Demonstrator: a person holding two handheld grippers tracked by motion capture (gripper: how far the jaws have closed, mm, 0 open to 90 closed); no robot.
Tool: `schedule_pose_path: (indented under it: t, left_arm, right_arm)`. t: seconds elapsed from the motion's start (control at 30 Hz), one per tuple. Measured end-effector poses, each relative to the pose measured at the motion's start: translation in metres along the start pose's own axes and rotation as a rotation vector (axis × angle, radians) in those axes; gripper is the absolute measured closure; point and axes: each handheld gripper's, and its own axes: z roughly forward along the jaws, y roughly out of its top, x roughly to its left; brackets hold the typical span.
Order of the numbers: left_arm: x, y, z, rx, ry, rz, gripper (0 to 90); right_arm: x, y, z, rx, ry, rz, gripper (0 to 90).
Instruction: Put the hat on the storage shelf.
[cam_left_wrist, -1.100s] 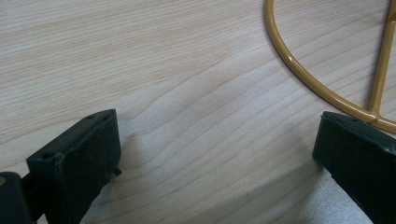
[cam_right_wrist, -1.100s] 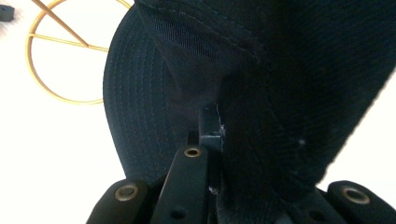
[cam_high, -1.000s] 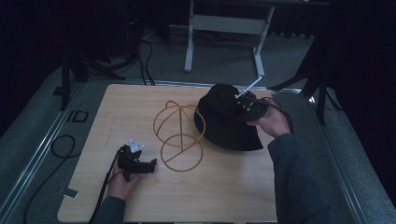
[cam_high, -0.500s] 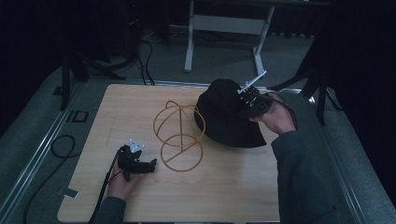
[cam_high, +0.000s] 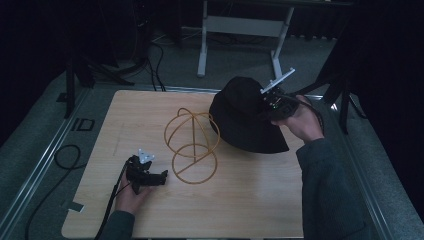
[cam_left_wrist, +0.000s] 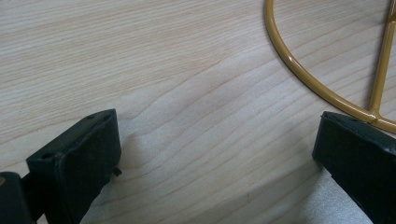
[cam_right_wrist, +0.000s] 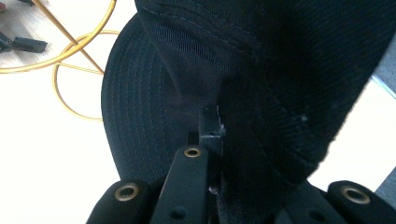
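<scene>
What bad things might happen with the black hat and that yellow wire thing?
1. The right tool pinches just a fold of the black bucket hat, so the hat might slip free and drop.
2. The hat's brim sits close to the gold wire hat stand; swinging the hat over could knock the light stand sideways.
3. The left tool is open beside the stand's base ring, not gripping it, so nothing steadies the stand.
</scene>
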Motion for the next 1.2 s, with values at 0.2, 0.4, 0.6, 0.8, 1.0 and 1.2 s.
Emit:
schedule_pose_path:
  t: [0.2, 0.4, 0.6, 0.8, 1.0, 1.2]
  left_arm:
    - [0.000, 0.000, 0.000, 0.000, 0.000, 0.000, 1.3]
    - [0.000, 0.000, 0.000, 0.000, 0.000, 0.000, 1.3]
    - [0.000, 0.000, 0.000, 0.000, 0.000, -0.001, 1.3]
    - [0.000, 0.000, 0.000, 0.001, 0.000, 0.001, 1.3]
    - [0.000, 0.000, 0.000, 0.000, 0.000, 0.000, 1.3]
    - [0.000, 0.000, 0.000, 0.000, 0.000, 0.000, 1.3]
  right_arm:
    - [-0.002, 0.000, -0.008, -0.026, 0.001, 0.001, 88.9]
    - [-0.007, -0.002, -0.017, -0.051, 0.000, 0.017, 88.9]
    - [-0.009, -0.005, -0.024, -0.061, 0.005, 0.018, 88.9]
    - [-0.010, -0.006, -0.032, -0.075, 0.012, 0.019, 88.9]
    - [-0.010, -0.006, -0.039, -0.106, 0.023, 0.015, 88.8]
    - [-0.008, -0.006, -0.046, -0.128, 0.037, 0.013, 88.9]
